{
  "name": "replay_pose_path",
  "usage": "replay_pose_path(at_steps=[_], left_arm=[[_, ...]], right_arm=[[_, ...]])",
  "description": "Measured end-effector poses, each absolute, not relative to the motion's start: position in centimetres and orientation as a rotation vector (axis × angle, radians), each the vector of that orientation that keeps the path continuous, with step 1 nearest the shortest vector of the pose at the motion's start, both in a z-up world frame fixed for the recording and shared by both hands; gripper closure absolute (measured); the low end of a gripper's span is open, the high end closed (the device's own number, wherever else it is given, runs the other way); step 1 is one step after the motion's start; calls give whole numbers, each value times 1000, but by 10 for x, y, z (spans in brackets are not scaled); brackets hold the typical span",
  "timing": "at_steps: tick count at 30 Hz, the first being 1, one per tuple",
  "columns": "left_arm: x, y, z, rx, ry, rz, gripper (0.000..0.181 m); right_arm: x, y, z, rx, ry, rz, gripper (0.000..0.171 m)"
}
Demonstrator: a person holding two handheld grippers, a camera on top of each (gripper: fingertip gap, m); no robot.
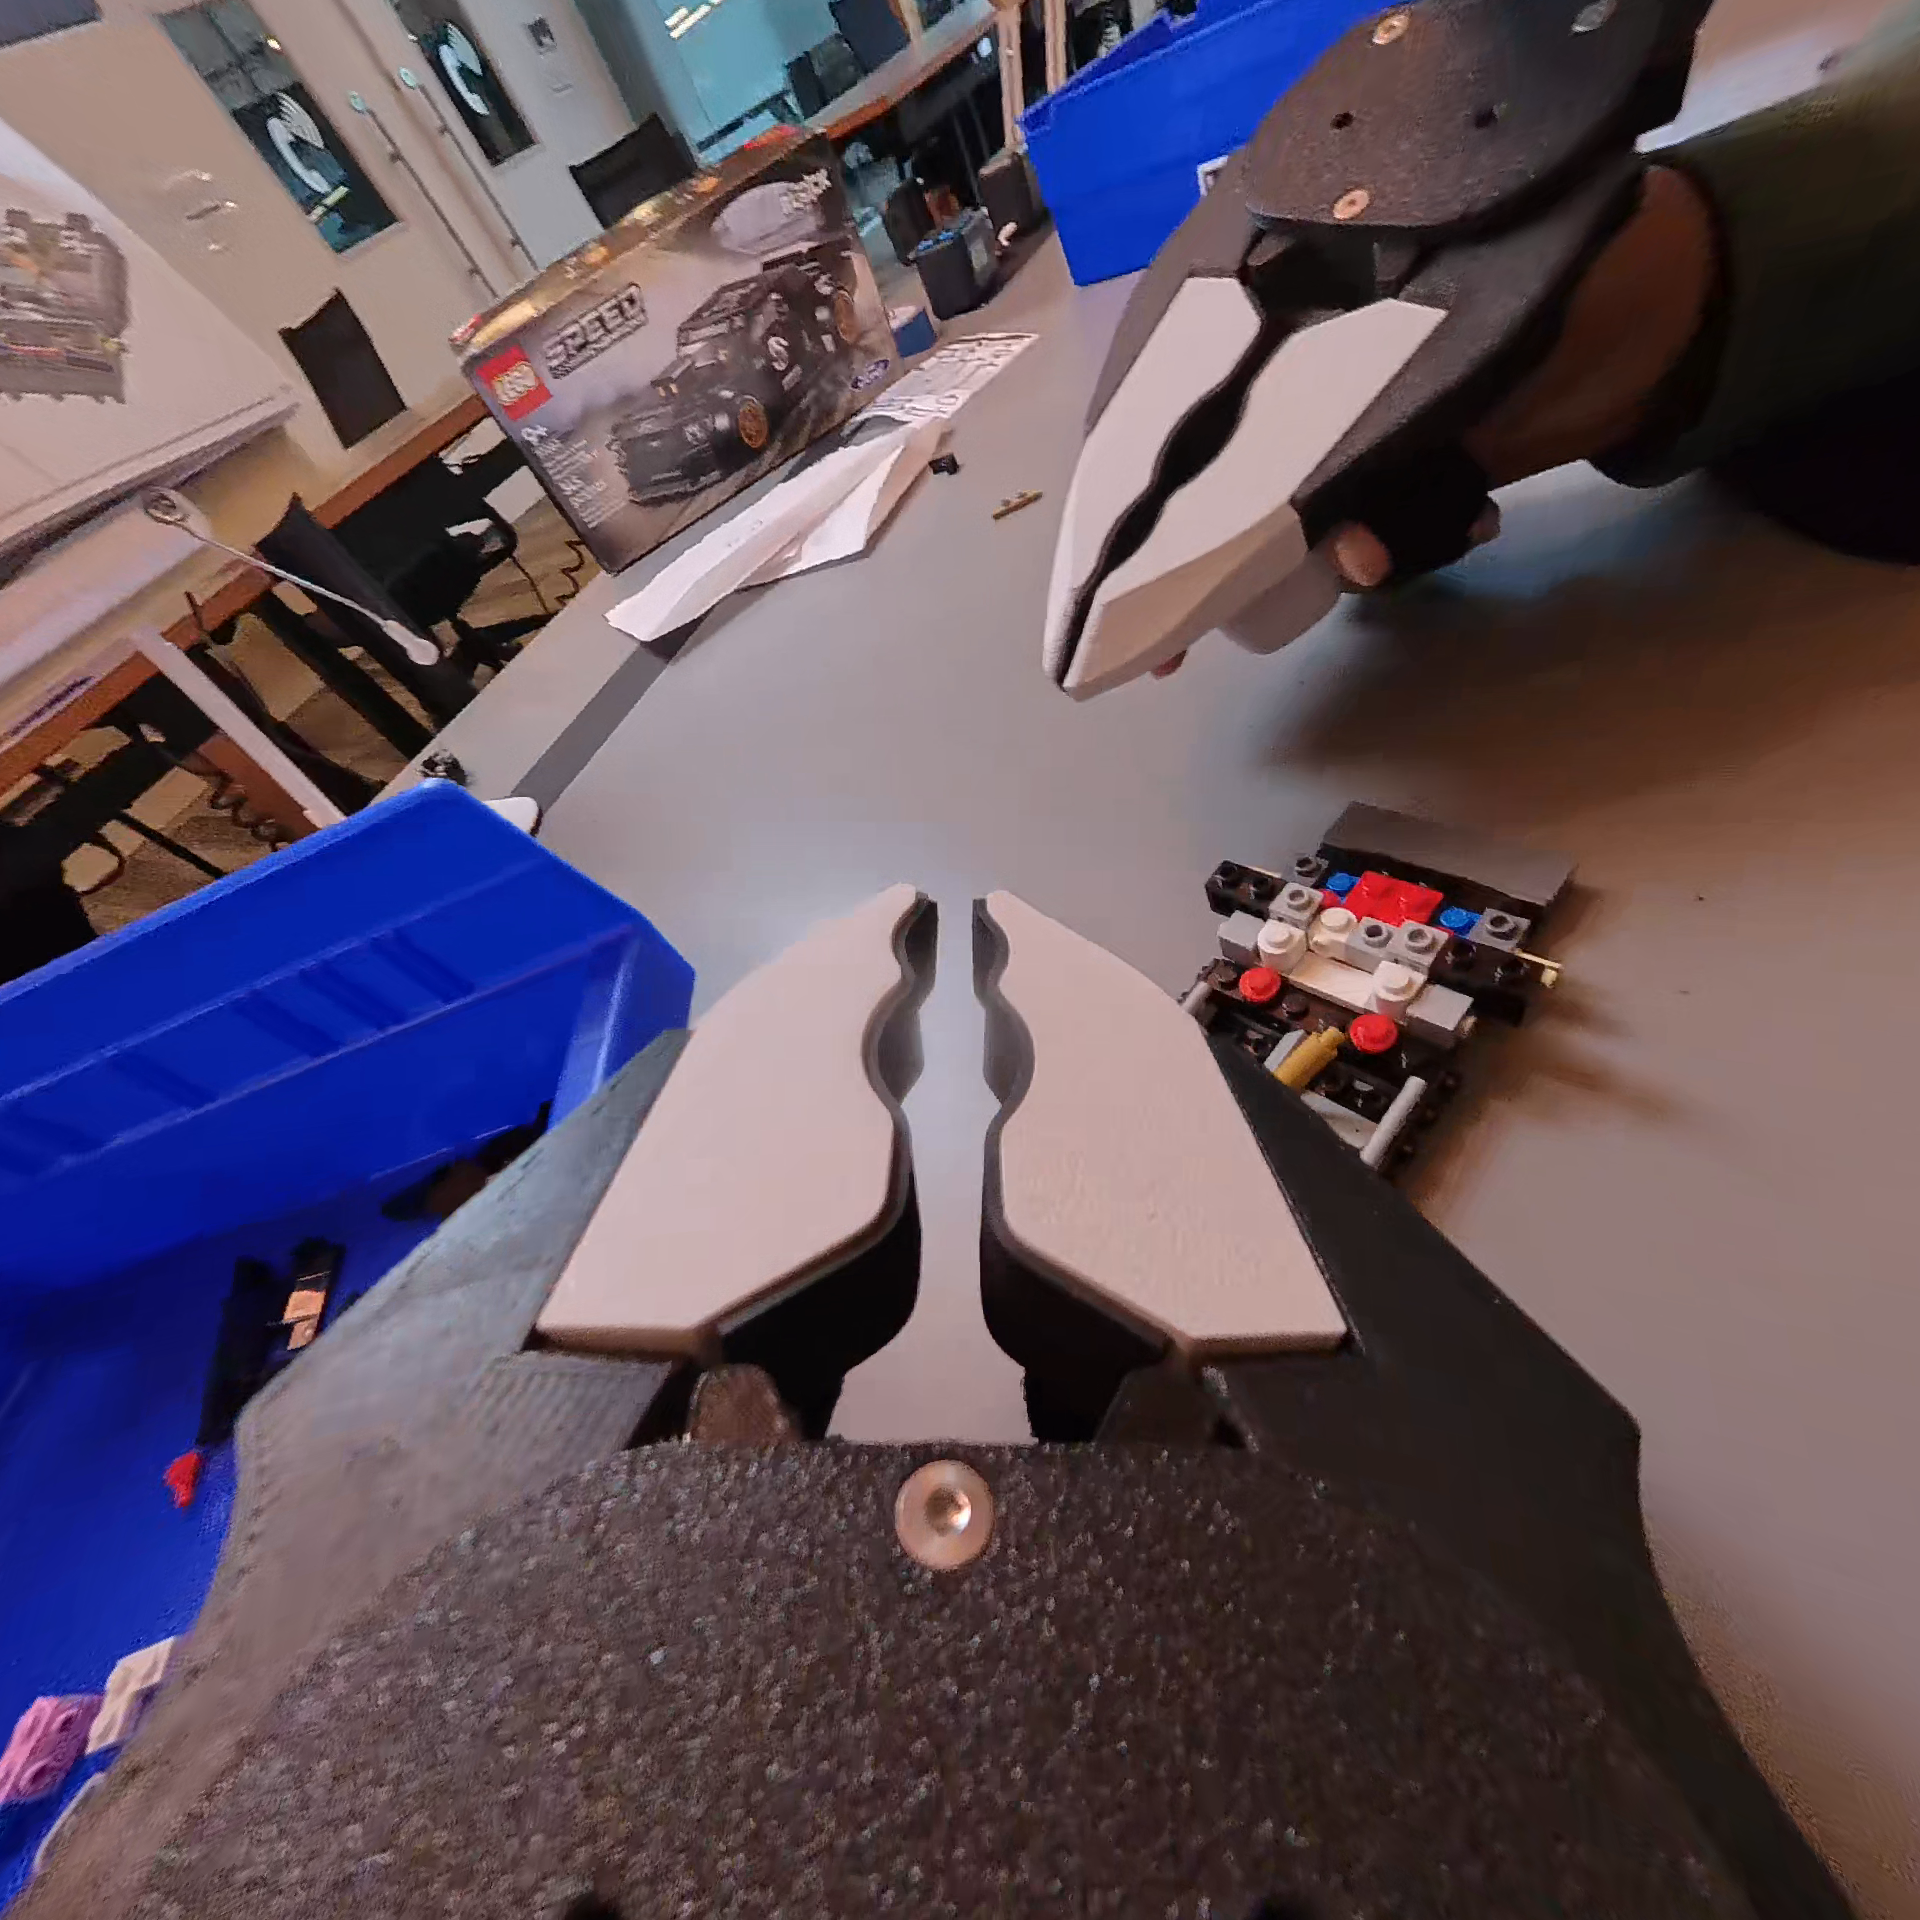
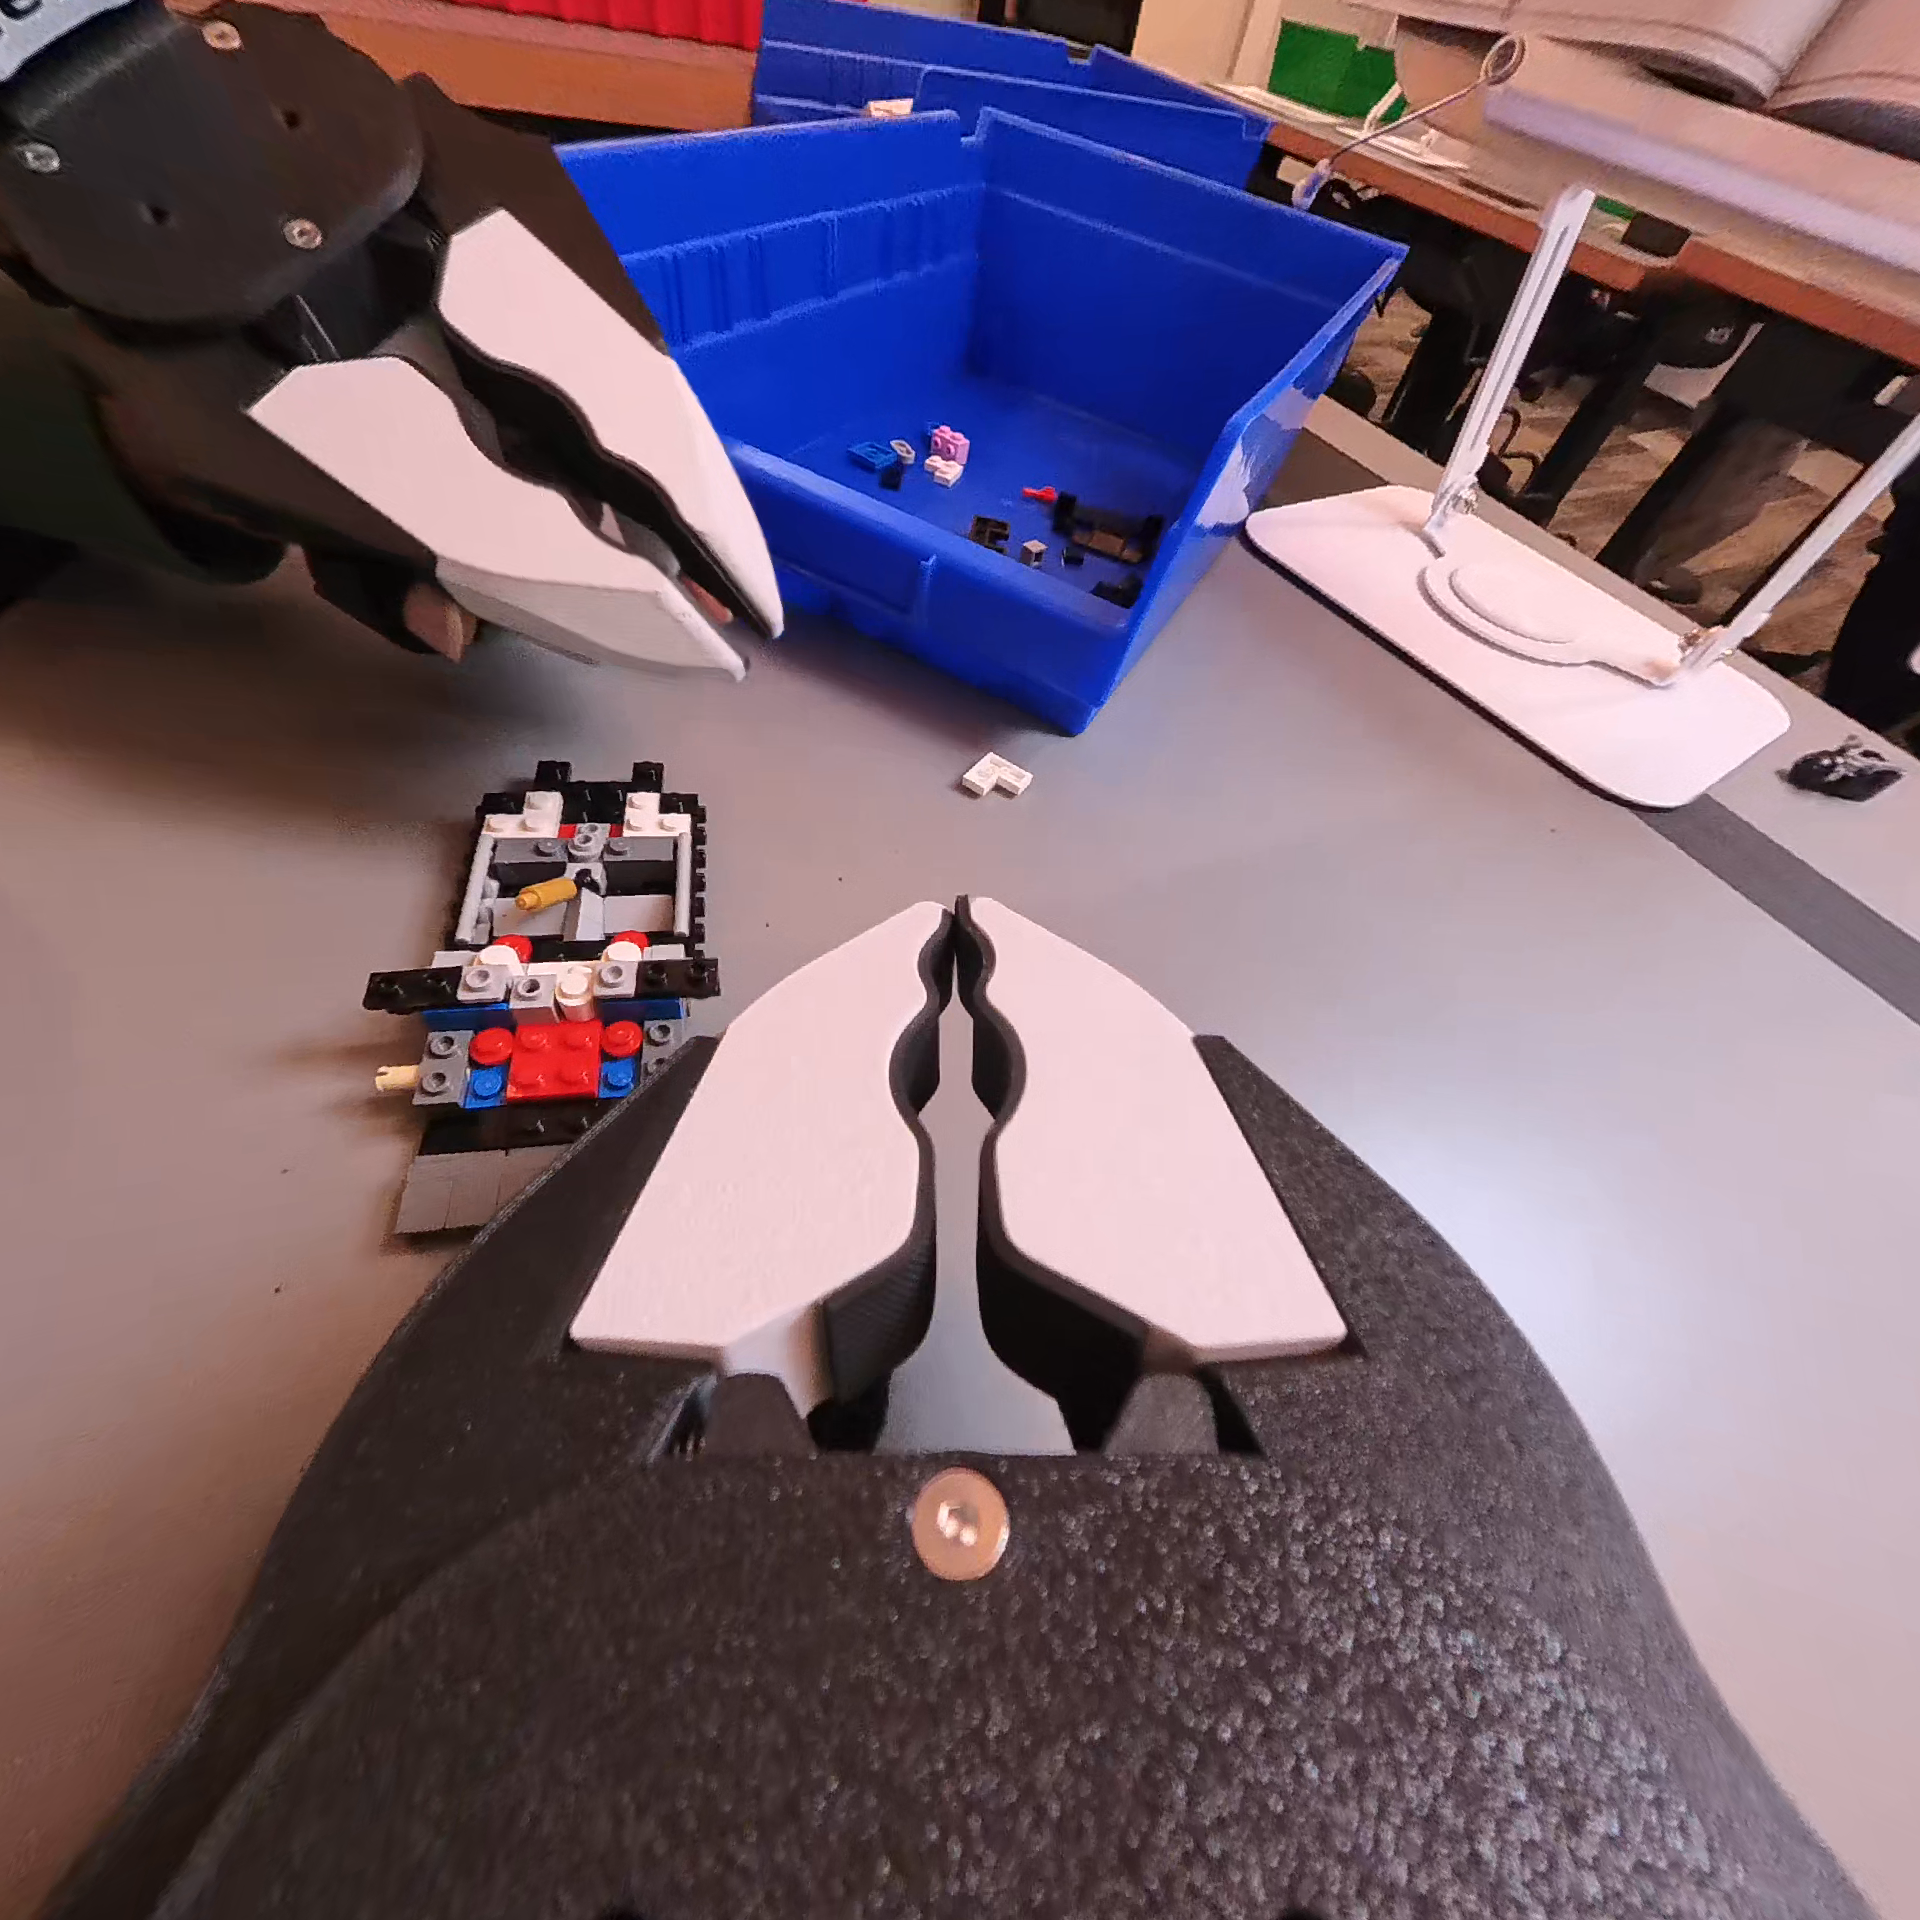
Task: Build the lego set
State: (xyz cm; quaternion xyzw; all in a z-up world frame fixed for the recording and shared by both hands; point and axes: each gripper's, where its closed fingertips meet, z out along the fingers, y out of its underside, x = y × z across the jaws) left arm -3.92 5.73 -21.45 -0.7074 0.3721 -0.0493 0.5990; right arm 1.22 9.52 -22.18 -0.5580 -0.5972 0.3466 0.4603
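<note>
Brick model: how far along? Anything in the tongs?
Done: a partly built brick model lies flat on the table, studs and inner frame exposed. In hand: nothing. The left tongs are slightly open, the right tongs shut, both empty beside the model. Remaining: loose pieces in the blue bin, and one white piece on the table.

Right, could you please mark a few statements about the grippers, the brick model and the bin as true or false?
1. The right gripper is shut and empty. True.
2. The brick model sits inside the blue bin. False: it lies on the grey table, outside the bin.
3. Loose bricks lie in the blue bin. True.
4. The left gripper grips a red brick. False: its tips are slightly apart with nothing between them.
5. A small white brick lies on the table near the bin. True.
</note>
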Motion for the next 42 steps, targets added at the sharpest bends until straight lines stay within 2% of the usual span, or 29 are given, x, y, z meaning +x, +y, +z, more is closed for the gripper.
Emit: replay_pose_path(at_steps=[5, 6, 11, 14, 21, 28, 35, 42], left_arm=[[-34, 48, -227, -1676, 953, -192, 167], [-31, 45, -228, -1671, 975, -233, 167], [-19, 28, -247, -1793, 1091, -397, 139], [-17, 22, -259, -1832, 1203, -338, 131], [-7, 15, -262, -1885, 1349, -429, 127], [-3, 13, -265, -2006, 1474, -563, 113], [-3, 12, -280, -1998, 1604, -605, 122], [2, 10, -280, -1923, 1660, -663, 123]], right_arm=[[10, 66, -229, -1349, -1626, 1046, 170], [12, 58, -230, -1341, -1672, 1085, 166], [21, 26, -234, -1274, -1828, 1158, 153], [23, 20, -242, -1187, -1988, 1009, 153], [15, 7, -243, -817, -2469, 657, 153], [10, 12, -251, -509, -2794, 508, 154], [13, 12, -259, -246, -2932, 385, 155], [21, 5, -265, -217, -2999, 402, 158]])
